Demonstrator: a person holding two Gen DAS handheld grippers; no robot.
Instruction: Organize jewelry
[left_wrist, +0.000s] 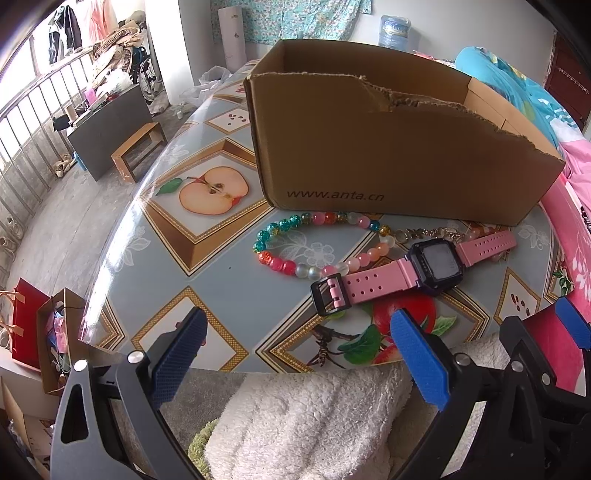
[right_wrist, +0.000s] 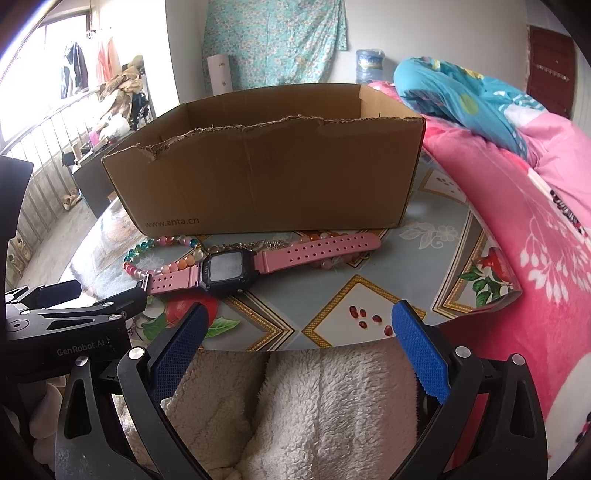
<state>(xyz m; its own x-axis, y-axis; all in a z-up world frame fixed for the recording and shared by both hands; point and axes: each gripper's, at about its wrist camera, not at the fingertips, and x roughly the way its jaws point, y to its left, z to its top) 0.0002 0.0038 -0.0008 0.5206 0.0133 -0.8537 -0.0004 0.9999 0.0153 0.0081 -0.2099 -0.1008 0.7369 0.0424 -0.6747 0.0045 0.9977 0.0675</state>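
Nearest, both grippers hover over white fleece at the bench's front edge, jaws spread wide and holding nothing: the left gripper (left_wrist: 299, 354) and the right gripper (right_wrist: 299, 347). Just beyond, on the fruit-patterned bench (left_wrist: 155, 280), a pink-strapped watch (left_wrist: 436, 264) lies flat with its strap across a string of coloured beads (left_wrist: 291, 225). A thin metal chain (left_wrist: 428, 232) sits behind the watch. Farther back, touching the beads, stands an open cardboard box (left_wrist: 369, 147) with a torn rim.
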